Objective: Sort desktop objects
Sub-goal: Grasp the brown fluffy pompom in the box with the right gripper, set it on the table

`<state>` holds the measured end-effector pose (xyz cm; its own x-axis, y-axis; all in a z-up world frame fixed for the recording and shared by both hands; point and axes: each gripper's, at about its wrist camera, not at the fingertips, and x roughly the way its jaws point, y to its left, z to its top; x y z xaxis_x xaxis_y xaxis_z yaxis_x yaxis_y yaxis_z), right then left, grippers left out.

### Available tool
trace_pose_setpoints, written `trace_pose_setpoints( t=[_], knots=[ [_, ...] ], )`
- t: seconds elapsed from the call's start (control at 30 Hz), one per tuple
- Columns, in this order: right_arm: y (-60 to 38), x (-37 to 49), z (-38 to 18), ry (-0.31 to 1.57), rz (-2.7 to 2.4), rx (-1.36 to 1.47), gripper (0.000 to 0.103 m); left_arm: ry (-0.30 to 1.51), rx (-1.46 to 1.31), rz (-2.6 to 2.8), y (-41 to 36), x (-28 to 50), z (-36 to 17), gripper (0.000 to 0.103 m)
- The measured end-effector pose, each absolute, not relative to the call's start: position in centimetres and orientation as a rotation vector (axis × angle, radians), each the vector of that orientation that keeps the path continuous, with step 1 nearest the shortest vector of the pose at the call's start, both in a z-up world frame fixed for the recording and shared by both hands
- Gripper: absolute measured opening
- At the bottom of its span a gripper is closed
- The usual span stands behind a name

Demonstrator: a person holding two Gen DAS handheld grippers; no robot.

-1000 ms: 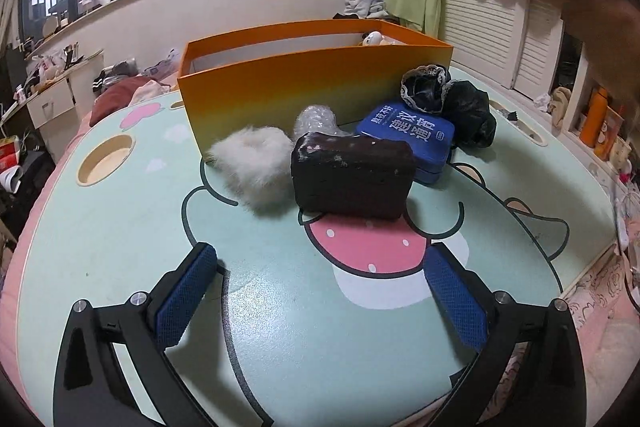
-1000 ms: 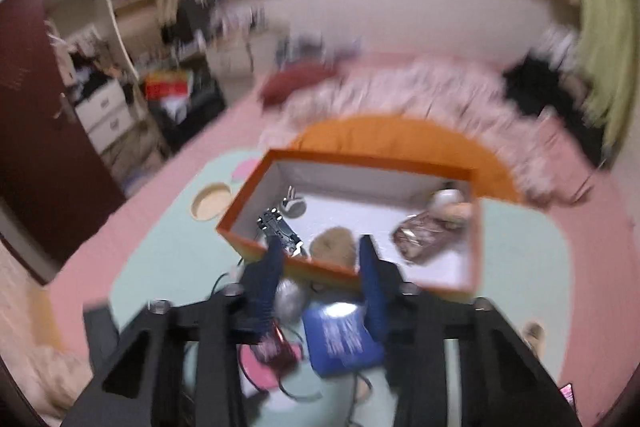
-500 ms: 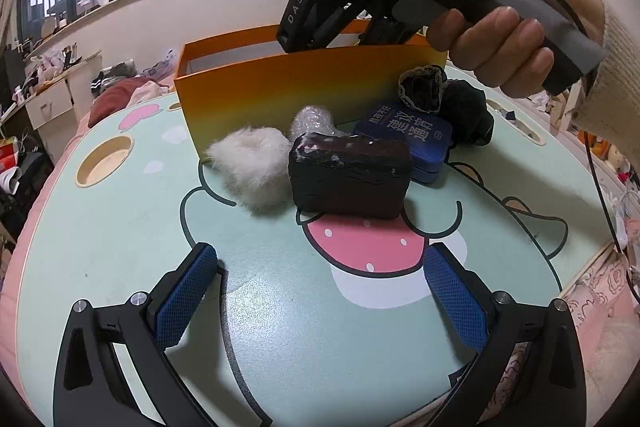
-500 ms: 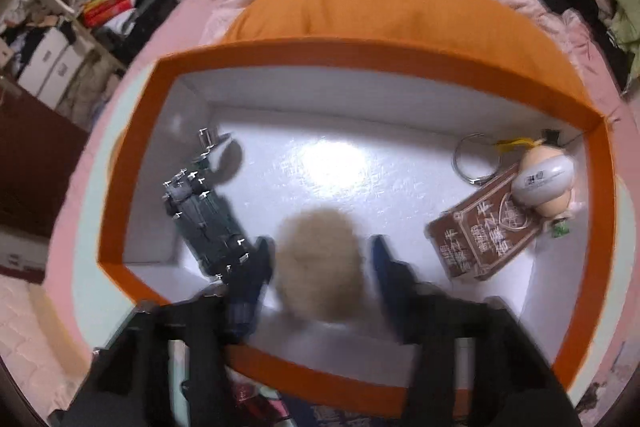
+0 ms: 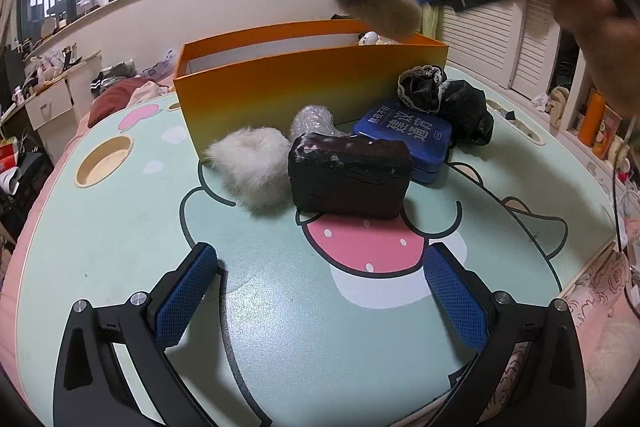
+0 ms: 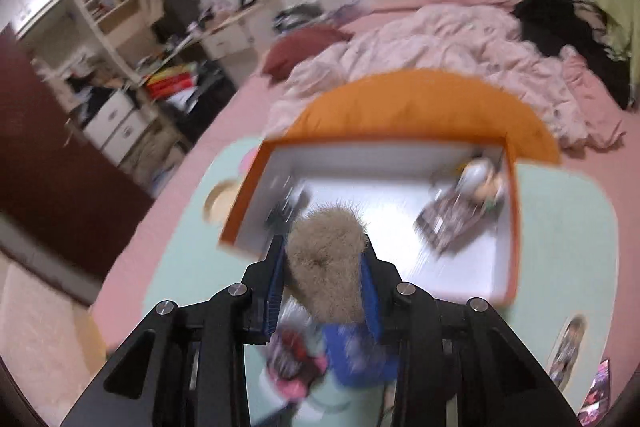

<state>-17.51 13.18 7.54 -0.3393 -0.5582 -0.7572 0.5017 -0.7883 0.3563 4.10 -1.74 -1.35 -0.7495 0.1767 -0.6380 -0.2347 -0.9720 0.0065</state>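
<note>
Right gripper (image 6: 324, 277) is clamped on the tan fluffy ball (image 6: 326, 263), pads squeezing both its sides, held in the air above the near wall of the orange box (image 5: 304, 83). Frames are motion-blurred, so exact height over the rim is unclear. Left gripper (image 5: 320, 291) is spread wide with nothing between the fingers, hovering over the near edge of the table (image 5: 120, 227).

Step in hand: carrying the ball on the box run.

In the box: a dark studded item by the left wall, a brown packet and a small round figure in the far right corner.

Not yet sorted, on the table against the box's near wall: white fluffy ball (image 5: 252, 163), dark brown block (image 5: 348, 177), blue case (image 5: 404, 139), bubble-wrap lump (image 5: 312, 119), black bundle (image 5: 444, 99).

Next, I reckon: bring the ball over the bare white floor mid-box, lower, release.
</note>
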Motion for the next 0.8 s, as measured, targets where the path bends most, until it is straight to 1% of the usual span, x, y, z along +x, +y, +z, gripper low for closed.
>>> trace_pose_setpoints(
  t=[0.07,0.13,0.2,0.27,0.37,0.43,0.57,0.63,0.73,0.77,0.8],
  knots=[
    [12.8,-16.8,5.7,-0.066,-2.106,1.311,0.035,0.126,-0.988,2.745,-1.7,4.1,-1.4,0.103],
    [12.5,-17.0,4.4,-0.074,-2.09,1.349,0.04,0.126,-0.988,2.745,-1.7,4.1,-1.4,0.103],
    [13.0,-17.2,4.4,-0.138,-2.1,1.29,0.059,0.126,-0.988,2.746,-1.7,4.1,-1.3,0.103],
    [14.2,-16.0,4.9,-0.186,-2.131,1.219,0.071,0.126,-0.988,2.746,-1.7,4.1,-1.4,0.103],
    [16.1,-13.1,5.5,-0.159,-2.234,1.102,0.073,0.125,-0.988,2.746,-1.7,4.1,-1.3,0.103],
    [17.1,-10.2,4.9,-0.069,-2.356,1.046,0.075,0.126,-0.988,2.746,-1.7,4.1,-1.3,0.103],
    [18.2,-5.1,2.1,0.138,-2.521,0.984,0.076,0.126,-0.99,2.746,-1.8,4.1,-1.3,0.103],
    [18.4,-3.8,0.2,0.201,-2.547,0.999,0.077,0.123,-0.993,2.752,-1.9,4.1,-1.3,0.103],
    [18.6,-4.0,-2.5,0.192,-2.528,1.094,0.077,0.12,-0.997,2.76,-2.0,4.0,-1.3,0.103],
    [18.7,-4.0,-2.8,0.208,-2.552,1.081,0.08,0.122,-0.995,2.763,-2.0,4.0,-1.3,0.103],
    [18.6,-4.0,-3.2,0.276,-2.609,1.069,0.095,0.123,-0.995,2.763,-2.0,4.0,-1.3,0.103]
  ],
)
